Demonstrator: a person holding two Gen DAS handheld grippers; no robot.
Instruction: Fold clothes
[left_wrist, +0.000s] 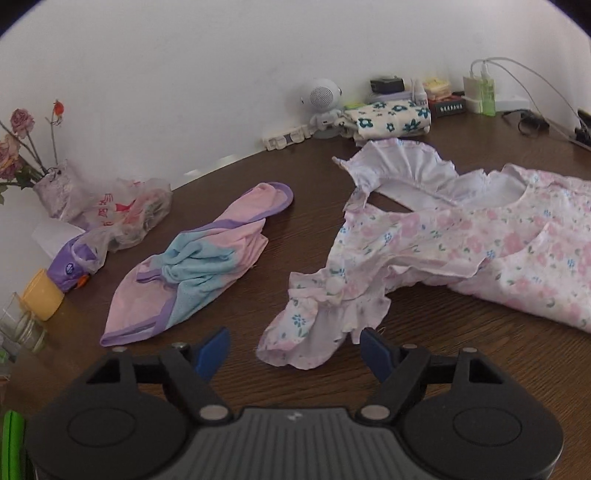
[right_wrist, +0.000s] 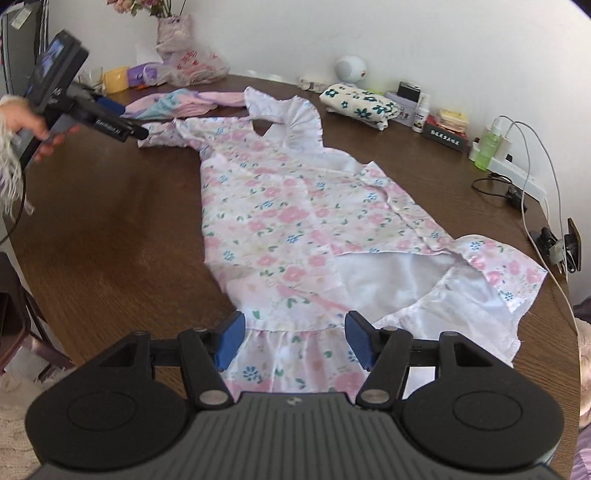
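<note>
Setting: brown wooden table (right_wrist: 110, 229) against a white wall, clutter along its far edge.
Pink top (left_wrist: 192, 258): crumpled at centre left of the left wrist view, unfolded.
Left gripper (left_wrist: 295, 350): jaws apart, nothing clamped; a ruffled sleeve (left_wrist: 306, 332) lies between the pads at bottom centre.
Dress (right_wrist: 295, 221): floral, spread lengthwise down the middle of the right wrist view, partly turned back to show white lining.
Right gripper (right_wrist: 294, 339): jaws apart over the hem, nothing pinched.
Folded cloth (right_wrist: 354, 99): upper right, by the wall.
Risk: pads closing on one layer only would probably drag the dress askew; the cable (right_wrist: 532, 206) at right could snag.
Hidden: hem beneath the right gripper body; the dress runs off the right edge in the left wrist view.
</note>
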